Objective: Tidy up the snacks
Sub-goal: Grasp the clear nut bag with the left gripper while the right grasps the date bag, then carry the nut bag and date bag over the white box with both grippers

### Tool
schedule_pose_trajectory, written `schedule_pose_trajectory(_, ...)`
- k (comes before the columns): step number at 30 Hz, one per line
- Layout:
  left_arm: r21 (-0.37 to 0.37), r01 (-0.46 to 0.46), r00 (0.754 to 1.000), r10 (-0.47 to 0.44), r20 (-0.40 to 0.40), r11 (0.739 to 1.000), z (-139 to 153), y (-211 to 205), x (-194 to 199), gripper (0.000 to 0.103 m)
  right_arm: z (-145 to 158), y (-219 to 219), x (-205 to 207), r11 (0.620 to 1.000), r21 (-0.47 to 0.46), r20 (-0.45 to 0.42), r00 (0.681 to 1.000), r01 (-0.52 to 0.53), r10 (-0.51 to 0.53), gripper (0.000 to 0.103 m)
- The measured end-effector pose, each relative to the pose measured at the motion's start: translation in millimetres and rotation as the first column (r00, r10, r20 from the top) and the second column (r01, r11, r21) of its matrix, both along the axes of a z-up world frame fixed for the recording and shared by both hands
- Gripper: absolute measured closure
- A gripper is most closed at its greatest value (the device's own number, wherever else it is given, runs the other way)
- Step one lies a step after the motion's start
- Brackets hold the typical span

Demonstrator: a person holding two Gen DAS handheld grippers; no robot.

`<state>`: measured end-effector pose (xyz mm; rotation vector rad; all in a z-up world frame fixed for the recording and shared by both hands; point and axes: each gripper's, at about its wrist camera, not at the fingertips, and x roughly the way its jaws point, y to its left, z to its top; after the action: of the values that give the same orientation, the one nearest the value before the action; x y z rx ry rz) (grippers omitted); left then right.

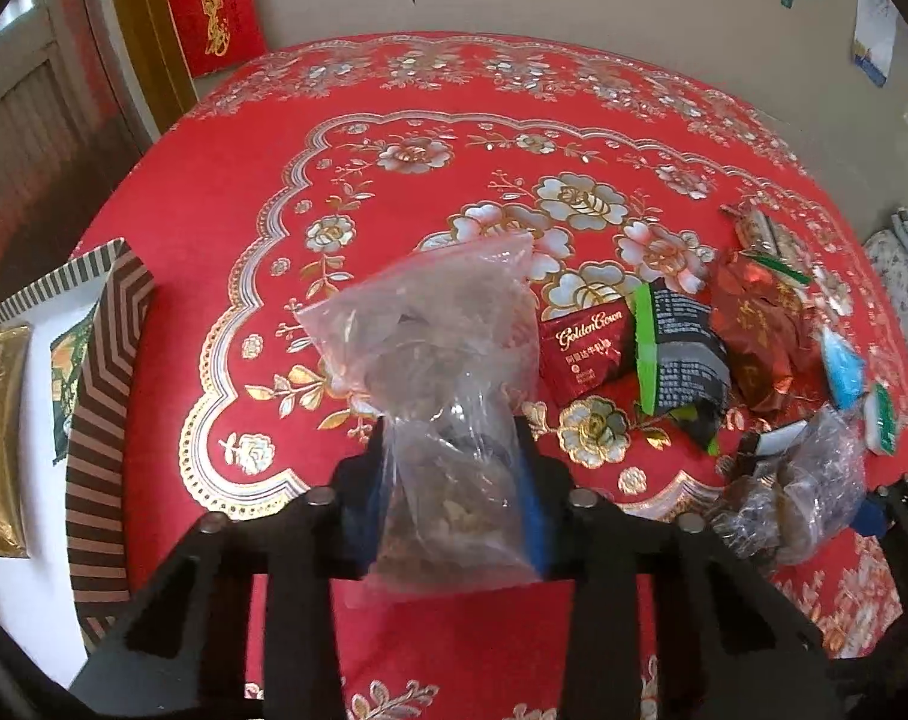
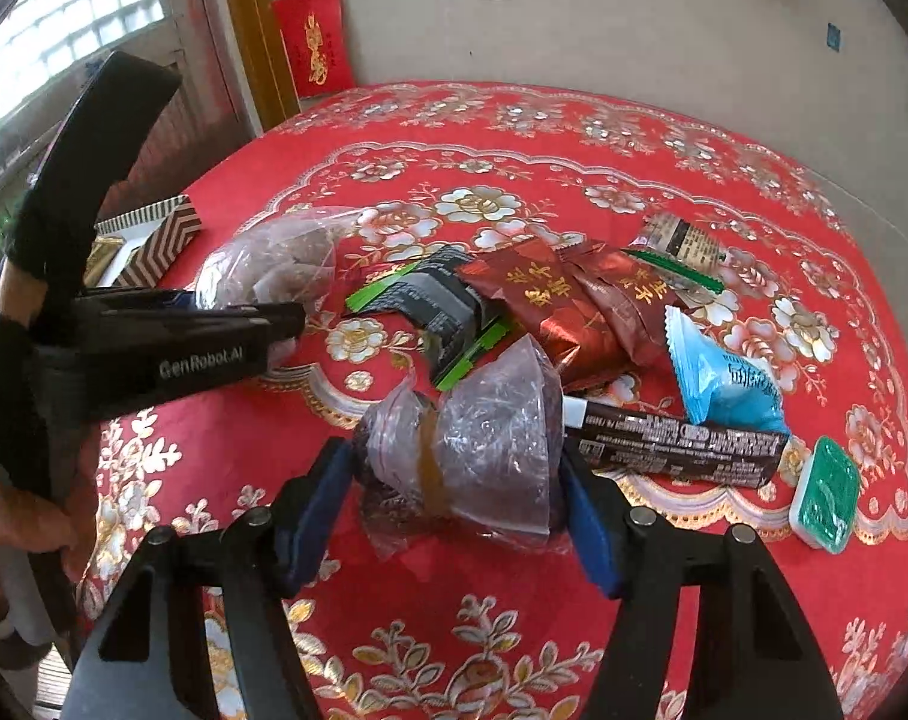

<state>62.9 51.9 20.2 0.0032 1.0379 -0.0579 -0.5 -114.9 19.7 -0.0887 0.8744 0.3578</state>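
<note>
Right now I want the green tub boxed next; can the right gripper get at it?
Probably not yet: the right gripper has a clear bag between its pads. The green tub itself lies uncovered beside it.

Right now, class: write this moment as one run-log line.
left gripper: shut on clear bag | right gripper: around taped bag, grip unclear | striped box: holds two packets

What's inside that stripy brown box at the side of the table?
In the striped brown box lie a gold foil packet and a green and gold packet. Its near wall hides part of the floor, so more could be there.
</note>
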Motion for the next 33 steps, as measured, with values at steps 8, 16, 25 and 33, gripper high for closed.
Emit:
schedule_pose_trajectory(8, -0.002, -0.005, 0.998, 0.005, 0.057, 1.0, 12.6, 14.6, -25.5, 0.077, 4.5, 9.3, -16.6, 0.999, 0.033, 0.025, 1.0, -0.013, 0.013, 0.036)
schedule_pose_trajectory(16, 0.02, -0.013, 0.995, 0.011, 0.1, 1.0, 24.1, 25.9, -44.5, 0.078, 11.6, 19.8, -25.4, 0.998, 0.055, 0.047, 0.999, -0.027, 0.025, 0.038)
schedule_pose_trajectory(25, 0.046, -0.022, 0.99, 0.015, 0.137, 0.999, 38.6, 32.6, -59.9, 0.078, 10.7, 30.8, -20.0, 0.996, 0.083, 0.023, 0.999, -0.043, 0.042, 0.056)
schedule_pose_trajectory(33, 0.045, -0.044, 0.986, 0.036, 0.162, 0.998, 49.1, 43.4, -66.6, 0.078, 19.7, 39.8, -23.7, 0.993, 0.092, 0.05, 0.997, -0.068, 0.063, 0.057)
